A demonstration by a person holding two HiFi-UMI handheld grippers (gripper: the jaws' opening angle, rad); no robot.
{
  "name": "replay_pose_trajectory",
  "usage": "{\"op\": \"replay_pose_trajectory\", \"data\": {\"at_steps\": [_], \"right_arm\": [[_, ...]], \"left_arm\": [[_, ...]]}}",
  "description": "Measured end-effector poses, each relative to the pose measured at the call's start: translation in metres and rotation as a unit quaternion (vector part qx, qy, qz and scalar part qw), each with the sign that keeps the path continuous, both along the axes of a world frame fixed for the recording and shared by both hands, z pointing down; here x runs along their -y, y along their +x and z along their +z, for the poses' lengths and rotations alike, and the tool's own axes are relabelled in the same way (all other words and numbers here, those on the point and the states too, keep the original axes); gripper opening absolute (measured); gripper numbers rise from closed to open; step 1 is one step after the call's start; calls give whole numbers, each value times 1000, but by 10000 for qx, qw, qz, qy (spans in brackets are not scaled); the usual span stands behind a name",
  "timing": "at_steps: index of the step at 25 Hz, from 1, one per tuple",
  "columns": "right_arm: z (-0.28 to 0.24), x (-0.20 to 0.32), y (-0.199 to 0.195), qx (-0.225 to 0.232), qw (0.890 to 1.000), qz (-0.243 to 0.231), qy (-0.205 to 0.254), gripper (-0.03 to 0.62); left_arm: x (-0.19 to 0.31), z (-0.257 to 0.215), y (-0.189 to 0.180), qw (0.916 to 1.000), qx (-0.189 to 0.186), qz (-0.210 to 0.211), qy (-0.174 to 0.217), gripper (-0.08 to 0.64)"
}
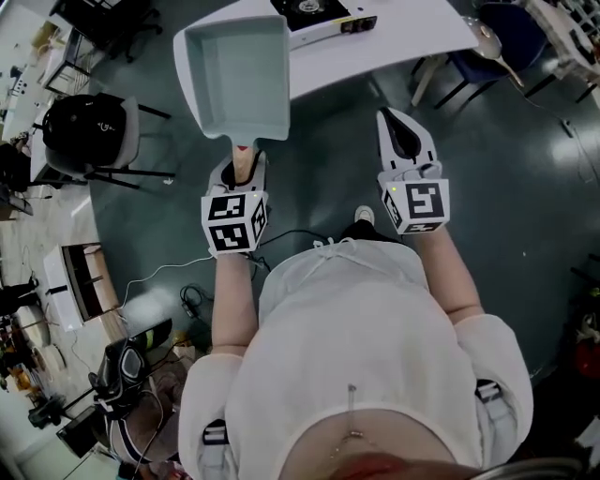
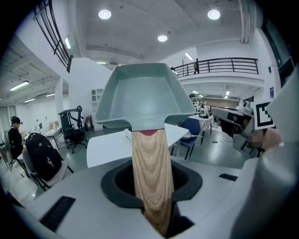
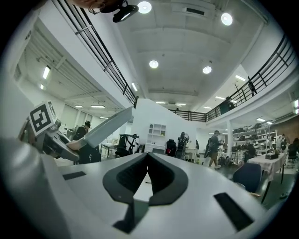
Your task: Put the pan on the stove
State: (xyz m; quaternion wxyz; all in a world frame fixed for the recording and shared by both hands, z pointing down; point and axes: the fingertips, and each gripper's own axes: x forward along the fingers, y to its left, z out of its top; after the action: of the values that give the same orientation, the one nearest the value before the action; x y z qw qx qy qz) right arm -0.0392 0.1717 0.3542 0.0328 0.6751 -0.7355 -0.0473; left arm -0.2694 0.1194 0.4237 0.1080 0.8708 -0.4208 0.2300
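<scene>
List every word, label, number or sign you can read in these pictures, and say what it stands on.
No text can be read.
Patterns on left cube and right cube: square markers, no letters.
White logo on backpack: too small to read.
Front markings on stove: too small to read.

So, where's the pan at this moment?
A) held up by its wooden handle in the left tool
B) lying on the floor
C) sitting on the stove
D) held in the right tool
A: the pan is up in the air, its wooden handle clamped in the left tool, and it is not yet on the stove.
</scene>
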Motion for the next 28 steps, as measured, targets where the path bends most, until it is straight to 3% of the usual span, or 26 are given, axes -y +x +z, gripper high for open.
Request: {"op": "replay_pose_trajectory", "data": {"at_steps": [7, 13, 21, 28], "right_arm": [[-11, 58, 90, -101, 9992, -395, 52, 6], [-10, 94, 142, -59, 9979, -649, -36, 6], [-3, 151, 167, 10, 9969, -783, -92, 6], [6, 228, 182, -41, 9963, -860, -77, 6]], "left_arm": [[38, -7, 85, 9992, -70, -386, 50, 123], [64, -11, 139, 9983, 6, -591, 17, 123], [113, -6, 171, 9979, 101, -640, -67, 123], [188, 4, 194, 9977, 46, -668, -66, 123]]}}
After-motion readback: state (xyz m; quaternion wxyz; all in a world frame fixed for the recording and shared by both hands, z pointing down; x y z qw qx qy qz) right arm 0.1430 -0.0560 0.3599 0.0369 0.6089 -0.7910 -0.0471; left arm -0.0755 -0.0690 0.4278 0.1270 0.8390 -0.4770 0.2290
